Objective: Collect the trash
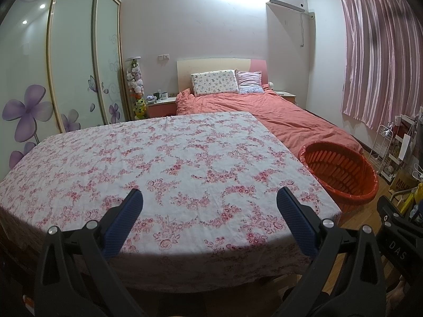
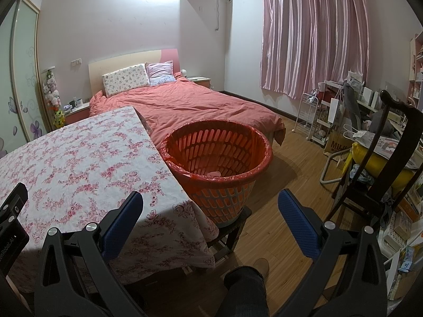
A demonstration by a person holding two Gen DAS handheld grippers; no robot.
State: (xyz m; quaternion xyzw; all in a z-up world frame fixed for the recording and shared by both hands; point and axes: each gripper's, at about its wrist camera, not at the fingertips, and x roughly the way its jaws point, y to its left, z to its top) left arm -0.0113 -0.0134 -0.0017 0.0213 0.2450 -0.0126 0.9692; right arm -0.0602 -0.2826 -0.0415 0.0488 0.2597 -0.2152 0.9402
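Both of your tools are held low at the near edge of the table [image 1: 185, 158], which serves here as the landmark. Your left gripper [image 1: 210, 203] points straight across the flowered tablecloth [image 1: 169, 142]; its blue-padded fingers [image 1: 127, 219] are spread wide with nothing between them. Your right gripper [image 2: 210, 206] hangs just past the table's right corner, over the wooden floor [image 2: 285, 185], likewise spread wide and empty. Your leg and shoe [image 2: 260, 266] show below it, so you appear to stand at that corner.

Just beside the table's right edge stands the red slatted wastebasket [image 2: 219, 158], lined with a red bag [image 2: 185, 177] and raised on a dark stool [image 2: 230, 227]. The lift likely brings its rim near tabletop level, so that items can be carried sideways into it in one short move. A pale object [image 2: 214, 173] lies at its bottom; what it is cannot be told.

No trash shows on the cloth in either view, so the table seems cleared or not yet laid out.

Beyond the table lie the bed [image 2: 190, 105] under a salmon duvet, with two pillows [image 2: 127, 79] against the headboard. To the table's far right are a dark wooden chair [image 2: 383, 158] and a cluttered desk [image 2: 370, 121], below pink curtains [image 2: 314, 34].
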